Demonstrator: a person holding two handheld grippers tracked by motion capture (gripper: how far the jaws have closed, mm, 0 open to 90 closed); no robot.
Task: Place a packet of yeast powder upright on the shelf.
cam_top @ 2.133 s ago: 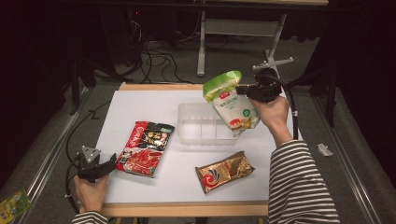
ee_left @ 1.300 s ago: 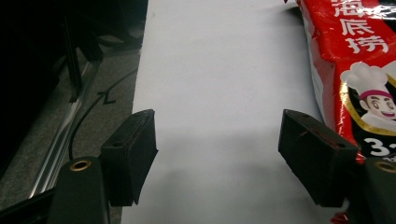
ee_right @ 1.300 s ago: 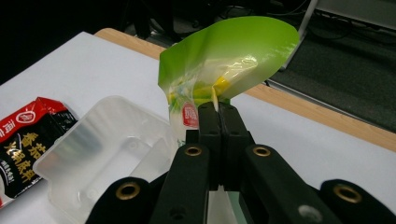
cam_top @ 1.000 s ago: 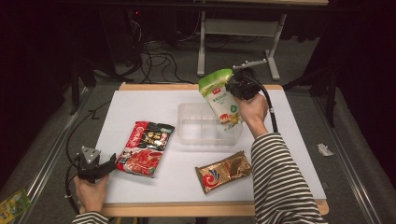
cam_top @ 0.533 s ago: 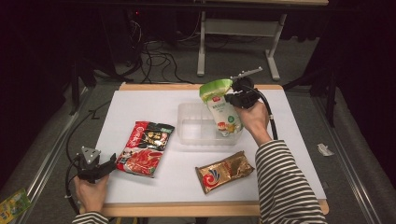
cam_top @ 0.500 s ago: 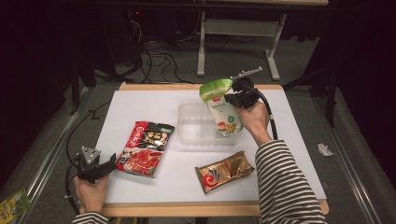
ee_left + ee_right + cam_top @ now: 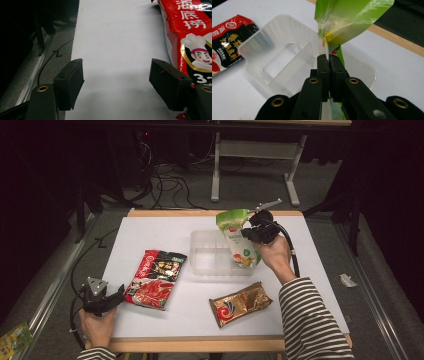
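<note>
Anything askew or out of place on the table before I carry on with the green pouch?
Nothing looks spilled or damaged. The green pouch hangs tilted from the right gripper, pinched by its top edge, its lower end in the clear tray. The red packet and gold packet lie flat, angled, on the table.

pouch (image 7: 237,240): green top, white body
tray (image 7: 210,254): clear
left packet (image 7: 156,278): red, black
near packet (image 7: 241,303): gold, red
sleeve (image 7: 309,320): black-white stripes
</note>
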